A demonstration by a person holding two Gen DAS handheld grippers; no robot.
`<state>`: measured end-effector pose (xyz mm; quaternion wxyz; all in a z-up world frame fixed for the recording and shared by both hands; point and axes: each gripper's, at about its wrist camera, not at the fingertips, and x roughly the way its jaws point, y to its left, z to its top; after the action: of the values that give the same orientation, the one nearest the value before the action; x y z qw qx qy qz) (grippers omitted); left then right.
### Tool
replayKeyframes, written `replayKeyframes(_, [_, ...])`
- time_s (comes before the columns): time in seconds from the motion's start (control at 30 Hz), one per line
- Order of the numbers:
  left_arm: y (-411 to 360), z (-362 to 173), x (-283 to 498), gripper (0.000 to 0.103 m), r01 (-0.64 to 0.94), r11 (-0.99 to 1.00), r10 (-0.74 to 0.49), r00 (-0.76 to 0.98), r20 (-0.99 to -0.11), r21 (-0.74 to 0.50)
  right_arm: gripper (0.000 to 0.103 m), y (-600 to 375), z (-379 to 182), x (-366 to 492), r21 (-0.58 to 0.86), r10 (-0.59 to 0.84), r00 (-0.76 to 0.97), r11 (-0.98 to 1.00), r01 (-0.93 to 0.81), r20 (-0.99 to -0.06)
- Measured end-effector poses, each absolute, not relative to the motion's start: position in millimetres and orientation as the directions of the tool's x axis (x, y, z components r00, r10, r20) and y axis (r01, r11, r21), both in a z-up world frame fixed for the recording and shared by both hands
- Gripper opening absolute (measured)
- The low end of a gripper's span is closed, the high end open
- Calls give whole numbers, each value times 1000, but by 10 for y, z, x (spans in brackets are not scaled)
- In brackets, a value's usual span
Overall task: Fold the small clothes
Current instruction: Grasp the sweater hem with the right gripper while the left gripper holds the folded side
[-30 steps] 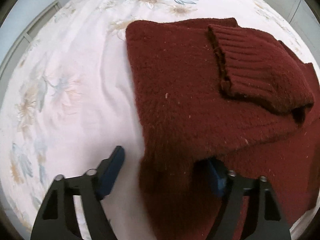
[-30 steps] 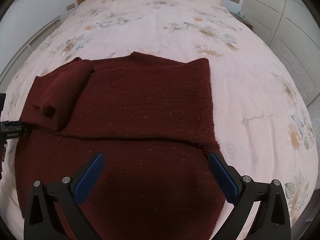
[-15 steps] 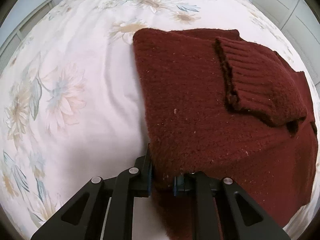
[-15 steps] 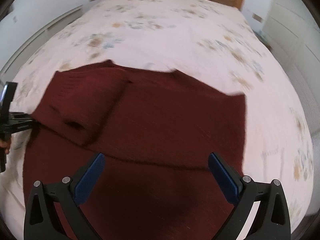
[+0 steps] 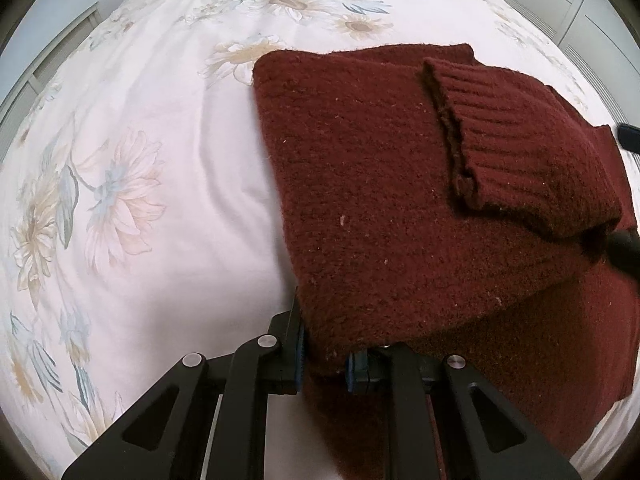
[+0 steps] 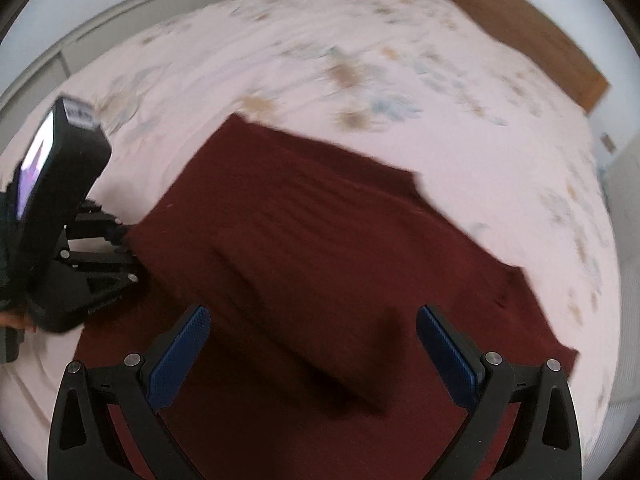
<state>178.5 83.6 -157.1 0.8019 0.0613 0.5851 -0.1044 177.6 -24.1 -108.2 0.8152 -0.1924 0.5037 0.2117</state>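
Note:
A dark red knitted sweater (image 5: 380, 184) lies partly folded on a floral bedsheet (image 5: 140, 140), its ribbed sleeve cuff (image 5: 508, 132) laid across the top. My left gripper (image 5: 324, 364) is shut on the sweater's near left edge, fabric pinched between its blue pads. In the right wrist view the same sweater (image 6: 320, 240) spreads below my right gripper (image 6: 312, 356), which hovers open above the cloth with nothing between its fingers. The left gripper's body (image 6: 72, 248) shows at the sweater's left edge in that blurred view.
The white floral bedsheet (image 6: 360, 60) covers the bed all around the sweater. A wooden headboard (image 6: 520, 28) runs along the far end. White cupboard doors (image 5: 580, 0) stand at the right, a pale wall and rail (image 5: 48, 40) at the left.
My left gripper closed on the sweater's left edge. My right gripper swept left across the sweater and rolled, staying open, so the left gripper now looms large in its view.

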Motion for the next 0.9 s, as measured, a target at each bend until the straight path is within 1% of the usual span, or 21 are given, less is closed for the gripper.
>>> replayKeyframes(0.13, [1008, -1644, 1876, 15, 228, 973, -109, 290, -951, -42, 102, -30, -1345, 1925, -146, 100, 391, 821, -551, -915])
replayKeyframes(0.17, [1007, -1648, 1882, 15, 226, 973, -115, 289, -950, -49, 100, -9, -1386, 1954, -162, 86, 397, 818, -552, -914])
replayKeyframes(0.2, [1029, -1639, 1865, 15, 225, 973, -118, 288, -950, -52, 93, -3, -1405, 1971, -167, 85, 400, 816, -554, -913])
replayKeyframes(0.23, [1026, -1641, 1869, 15, 224, 973, -120, 287, -950, -56, 88, 13, -1433, 1988, -161, 90, 398, 815, -556, -913])
replayKeyframes(0.27, [1013, -1645, 1877, 15, 223, 973, -120, 285, -951, -56, 74, 17, -1449, 1998, -147, 99, 388, 818, -556, -916])
replayKeyframes(0.3, [1012, -1650, 1880, 15, 224, 973, -119, 285, -951, -54, 63, 22, -1477, 2011, -126, 112, 373, 820, -558, -921])
replayKeyframes(0.33, [999, -1654, 1884, 15, 224, 973, -117, 284, -952, -52, 59, 29, -1487, 2018, -122, 113, 368, 821, -558, -923])
replayKeyframes(0.37, [995, -1663, 1890, 15, 224, 973, -115, 284, -952, -51, 45, 38, -1492, 2017, -126, 109, 369, 820, -558, -923])
replayKeyframes(0.4, [1012, -1664, 1898, 15, 225, 973, -114, 285, -952, -49, 24, 34, -1477, 2009, -142, 99, 377, 817, -560, -921])
replayKeyframes(0.43, [1043, -1621, 1931, 15, 227, 973, -113, 284, -952, -48, 19, 33, -1441, 1997, -163, 85, 394, 816, -555, -915])
replayKeyframes(0.47, [1035, -1616, 1937, 15, 228, 973, -114, 283, -953, -48, 18, -8, -1384, 1989, -168, 85, 408, 821, -546, -909])
replayKeyframes(0.53, [1062, -1603, 1963, 15, 226, 973, -117, 280, -953, -53, 17, -190, -1221, 1977, -108, 133, 410, 851, -514, -902])
replayKeyframes(0.6, [1059, -1536, 1854, 15, 222, 973, -121, 279, -953, -58, 17, -360, -1090, 1968, -82, 150, 421, 870, -486, -895])
replayKeyframes(0.77, [1073, -1476, 1882, 15, 215, 975, -114, 276, -954, -54, 17, -1131, -796, 1923, 62, 215, 444, 940, -335, -870])
replayKeyframes(0.9, [1000, -1435, 1875, 15, 219, 975, -98, 277, -956, -36, 17, -1631, -735, 1864, 105, 204, 476, 969, -226, -856])
